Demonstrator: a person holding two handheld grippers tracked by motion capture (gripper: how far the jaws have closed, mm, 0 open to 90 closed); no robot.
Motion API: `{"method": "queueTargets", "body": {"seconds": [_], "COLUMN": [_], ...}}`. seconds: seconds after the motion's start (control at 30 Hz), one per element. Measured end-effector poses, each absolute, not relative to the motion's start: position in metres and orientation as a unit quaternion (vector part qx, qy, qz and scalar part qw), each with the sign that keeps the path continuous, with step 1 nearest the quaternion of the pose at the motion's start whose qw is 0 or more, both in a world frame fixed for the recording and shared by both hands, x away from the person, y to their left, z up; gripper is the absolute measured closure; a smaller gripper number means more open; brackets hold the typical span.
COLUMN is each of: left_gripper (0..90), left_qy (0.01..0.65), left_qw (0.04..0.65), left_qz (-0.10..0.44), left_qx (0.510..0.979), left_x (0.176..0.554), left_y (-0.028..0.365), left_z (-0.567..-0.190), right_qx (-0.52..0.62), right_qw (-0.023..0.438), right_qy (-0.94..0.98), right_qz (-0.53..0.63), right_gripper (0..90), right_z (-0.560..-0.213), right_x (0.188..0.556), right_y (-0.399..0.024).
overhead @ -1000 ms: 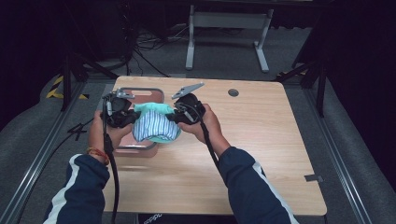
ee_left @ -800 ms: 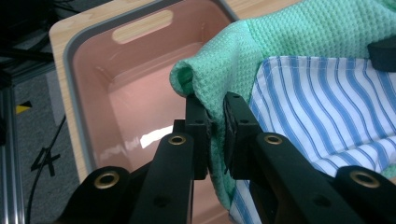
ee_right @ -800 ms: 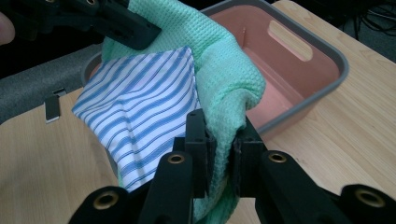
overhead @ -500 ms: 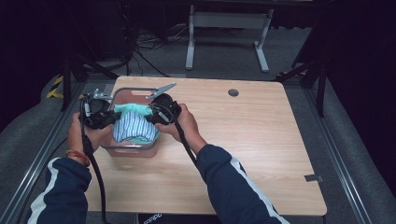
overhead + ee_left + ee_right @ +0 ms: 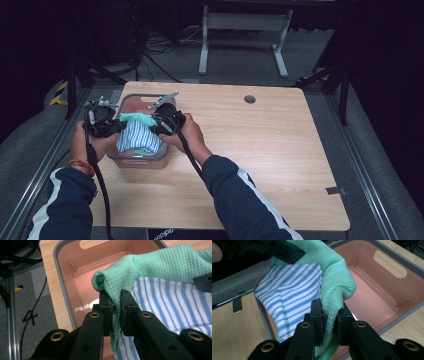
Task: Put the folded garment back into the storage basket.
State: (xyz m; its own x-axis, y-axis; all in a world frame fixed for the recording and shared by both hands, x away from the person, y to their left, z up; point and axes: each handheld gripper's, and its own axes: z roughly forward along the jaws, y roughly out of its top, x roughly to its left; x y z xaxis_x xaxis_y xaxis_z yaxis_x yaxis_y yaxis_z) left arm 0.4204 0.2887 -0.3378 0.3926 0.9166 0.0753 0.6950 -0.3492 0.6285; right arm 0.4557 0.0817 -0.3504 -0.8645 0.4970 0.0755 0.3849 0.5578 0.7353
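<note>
A folded bundle of cloth hangs over a pink bin (image 5: 131,104) with a grey rim at the table's left. Its outer layer is a green waffle cloth (image 5: 136,118) (image 5: 160,263) (image 5: 332,282); a blue-and-white striped cloth (image 5: 137,137) (image 5: 180,307) (image 5: 289,287) lies against it. My left gripper (image 5: 114,126) (image 5: 115,307) is shut on the green cloth's left fold. My right gripper (image 5: 156,125) (image 5: 330,317) is shut on its right fold. The bin's pink floor (image 5: 85,282) (image 5: 372,297) shows bare behind the bundle.
The bin sits near the left edge of the wooden table (image 5: 260,150), which has a round cable hole (image 5: 249,99) at the back. A metal rail (image 5: 35,170) runs along the left side. Cables and a stand's legs (image 5: 240,40) lie on the floor beyond.
Both grippers have carried the cloth bundle leftward and toward the table's front, down over the bin. Their hold on the cloth is unchanged.
</note>
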Motion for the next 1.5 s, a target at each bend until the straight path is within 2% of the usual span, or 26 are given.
{"method": "queueTargets", "body": {"seconds": [0.9, 1.03, 1.17, 1.5], "left_gripper": [80.2, 69.1, 62.1, 55.1], "left_qy": [0.511, 0.525, 0.53, 0.513], "left_qw": [0.228, 0.218, 0.216, 0.236], "left_qz": [0.197, 0.204, 0.207, 0.218], "left_qx": [0.805, 0.797, 0.793, 0.796], "left_x": [0.431, 0.432, 0.43, 0.427], "left_y": [0.282, 0.283, 0.284, 0.274], "left_z": [-0.367, -0.367, -0.365, -0.36], "right_qx": [0.248, 0.251, 0.256, 0.259], "right_qw": [0.075, 0.08, 0.087, 0.093], "right_qy": [0.902, 0.903, 0.902, 0.897], "right_qz": [0.346, 0.34, 0.335, 0.345], "right_gripper": [76.2, 69.4, 59.3, 52.5], "right_z": [-0.373, -0.373, -0.373, -0.368], "right_x": [0.463, 0.462, 0.462, 0.461], "right_y": [0.093, 0.093, 0.091, 0.08]}}
